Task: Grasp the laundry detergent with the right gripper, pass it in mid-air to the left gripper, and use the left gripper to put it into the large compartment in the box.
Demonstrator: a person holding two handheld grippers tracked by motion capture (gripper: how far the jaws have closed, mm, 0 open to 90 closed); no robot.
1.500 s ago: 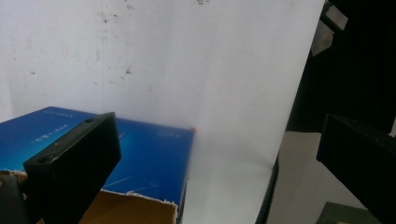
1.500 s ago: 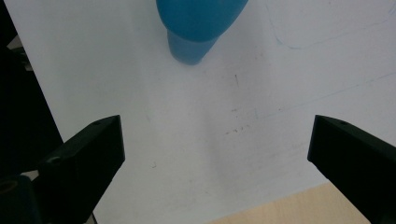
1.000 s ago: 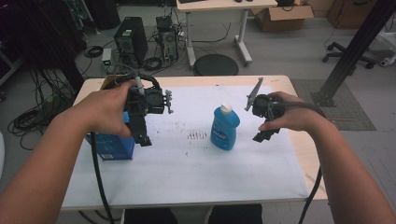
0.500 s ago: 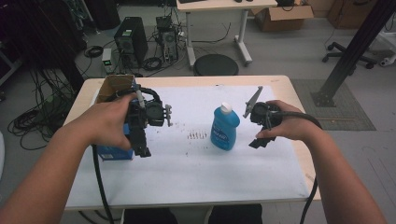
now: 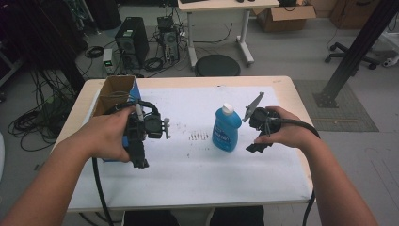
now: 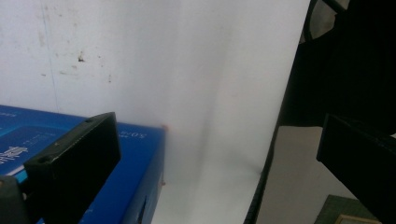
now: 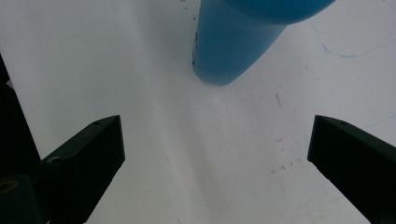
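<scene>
The blue bottle (image 5: 226,129) with the white cap stands upright near the middle of the white sheet (image 5: 197,165) covering the bench (image 5: 287,87). The right gripper (image 5: 258,147) sits just beside it, not touching, jaws wide apart; in the right gripper view the bottle's base (image 7: 233,51) is ahead of the gap. Over on the other side, the left gripper (image 5: 139,162) hovers by the open blue cardboard box (image 5: 113,94), jaws spread too, one jaw over the box's edge (image 6: 135,154).
</scene>
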